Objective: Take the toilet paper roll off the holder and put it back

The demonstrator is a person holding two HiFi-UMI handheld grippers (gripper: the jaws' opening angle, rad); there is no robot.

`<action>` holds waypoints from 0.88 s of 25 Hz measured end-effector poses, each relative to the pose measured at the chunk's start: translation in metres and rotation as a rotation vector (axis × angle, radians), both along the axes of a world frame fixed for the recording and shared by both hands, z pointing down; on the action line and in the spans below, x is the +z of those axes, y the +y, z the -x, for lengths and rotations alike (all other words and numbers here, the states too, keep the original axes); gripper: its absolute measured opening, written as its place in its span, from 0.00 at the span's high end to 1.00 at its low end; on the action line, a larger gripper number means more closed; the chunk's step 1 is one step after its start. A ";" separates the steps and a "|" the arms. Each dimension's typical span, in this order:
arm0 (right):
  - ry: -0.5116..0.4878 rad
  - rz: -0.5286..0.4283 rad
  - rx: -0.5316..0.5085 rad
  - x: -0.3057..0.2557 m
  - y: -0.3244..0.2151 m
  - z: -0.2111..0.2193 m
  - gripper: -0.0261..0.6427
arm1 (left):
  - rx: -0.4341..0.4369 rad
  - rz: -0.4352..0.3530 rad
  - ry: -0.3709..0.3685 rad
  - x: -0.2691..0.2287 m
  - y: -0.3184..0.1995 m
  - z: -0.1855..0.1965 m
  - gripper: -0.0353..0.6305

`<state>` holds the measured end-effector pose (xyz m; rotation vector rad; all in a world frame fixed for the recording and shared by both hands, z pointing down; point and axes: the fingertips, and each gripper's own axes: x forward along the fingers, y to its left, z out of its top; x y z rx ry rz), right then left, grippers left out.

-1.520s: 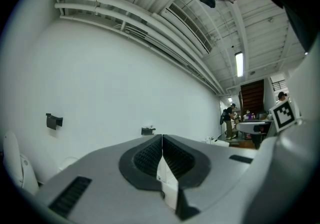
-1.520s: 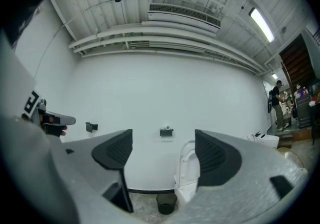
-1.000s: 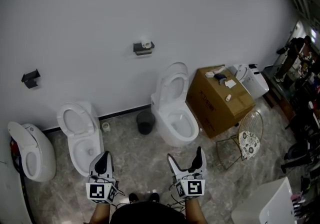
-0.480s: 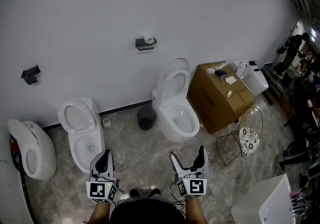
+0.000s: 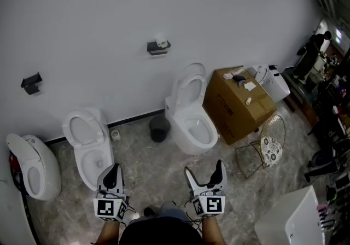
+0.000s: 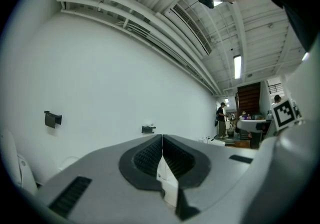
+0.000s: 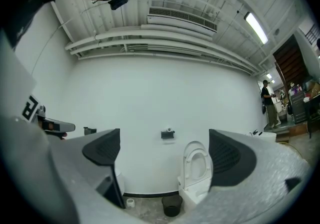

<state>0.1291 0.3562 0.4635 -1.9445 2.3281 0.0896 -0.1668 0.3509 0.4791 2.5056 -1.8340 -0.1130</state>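
Holding nothing, the left gripper (image 5: 111, 174) has its jaws pressed together; in the left gripper view (image 6: 162, 144) the two ribbed black pads meet along a single line with no object between them. The right gripper (image 5: 203, 175) has its jaws set wide apart, and the right gripper view (image 7: 167, 152) shows only open space between them. Both grippers are held side by side above the grey marbled floor (image 5: 147, 170).

The white toilet paper roll (image 5: 161, 42) sits on the black wall-mounted holder (image 5: 157, 48), fixed high on the plain white wall (image 5: 98, 14). It lies well ahead of both grippers and well apart from them, on a line running between the two. In the right gripper view the roll (image 7: 170, 130) and the holder (image 7: 168, 135) appear in the gap between the open jaws, slightly nearer the left jaw.

A white ceramic toilet with raised lid (image 5: 191, 118) stands directly ahead of the right gripper, below the holder and slightly to its right. A black round waste bin (image 5: 159, 129) stands just beside that toilet, on its left. A second white toilet (image 5: 90, 145) stands close ahead of the left gripper. A brown cardboard box (image 5: 238, 107) stands ahead and to the right of the right gripper, just beside the first toilet.
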 end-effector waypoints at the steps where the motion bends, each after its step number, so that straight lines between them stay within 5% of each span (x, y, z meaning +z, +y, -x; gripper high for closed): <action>1: -0.002 -0.002 0.004 -0.001 -0.001 0.000 0.17 | 0.001 0.000 0.001 -0.001 -0.001 0.001 0.94; 22: -0.018 -0.043 -0.032 0.007 -0.083 0.004 0.17 | -0.034 -0.019 -0.024 0.013 -0.060 0.007 0.94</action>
